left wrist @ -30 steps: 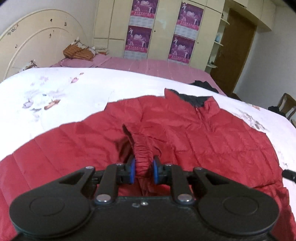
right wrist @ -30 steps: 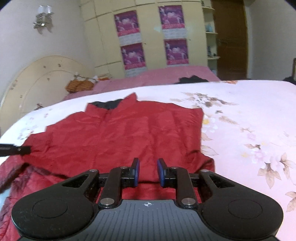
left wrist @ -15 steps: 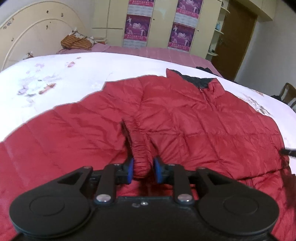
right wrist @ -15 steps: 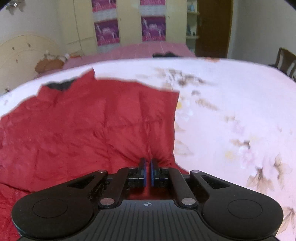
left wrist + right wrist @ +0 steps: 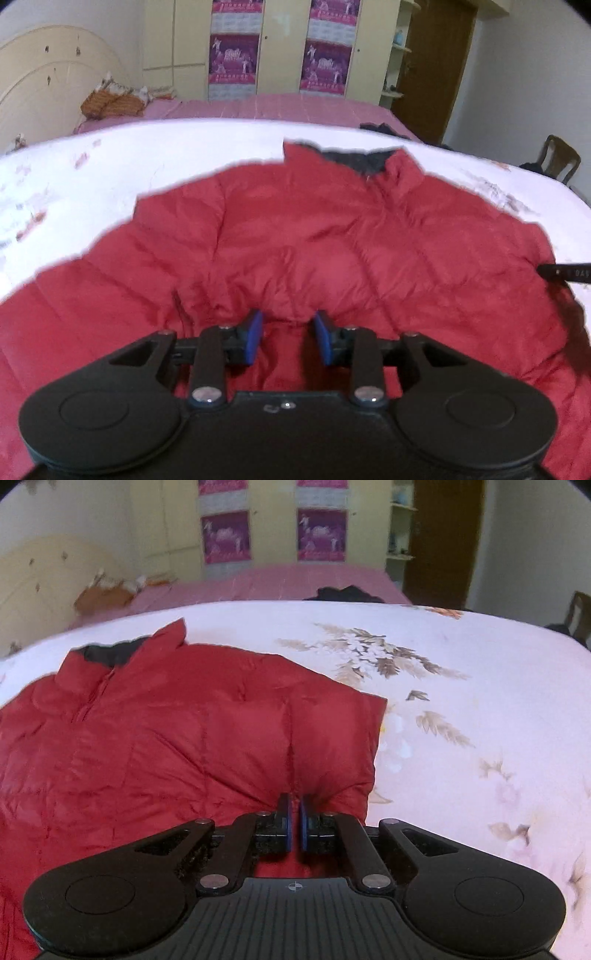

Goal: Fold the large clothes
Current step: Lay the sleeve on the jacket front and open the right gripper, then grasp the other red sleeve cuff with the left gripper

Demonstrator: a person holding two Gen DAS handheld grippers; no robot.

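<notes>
The puffy red quilted jacket [image 5: 332, 251] with its raised dark-lined collar [image 5: 369, 158] covers the near middle of the white floral bedsheet [image 5: 461, 709], so the open room lies on the bare sheet to its right and beyond the collar. Past the sheet's far edge, a dark crumpled garment [image 5: 343, 592] on the pink mattress [image 5: 277, 581] and an orange-brown bundle [image 5: 110, 105] by the cream curved headboard [image 5: 44, 77] block the way, and a wooden chair [image 5: 557, 158] stands off the far right
</notes>
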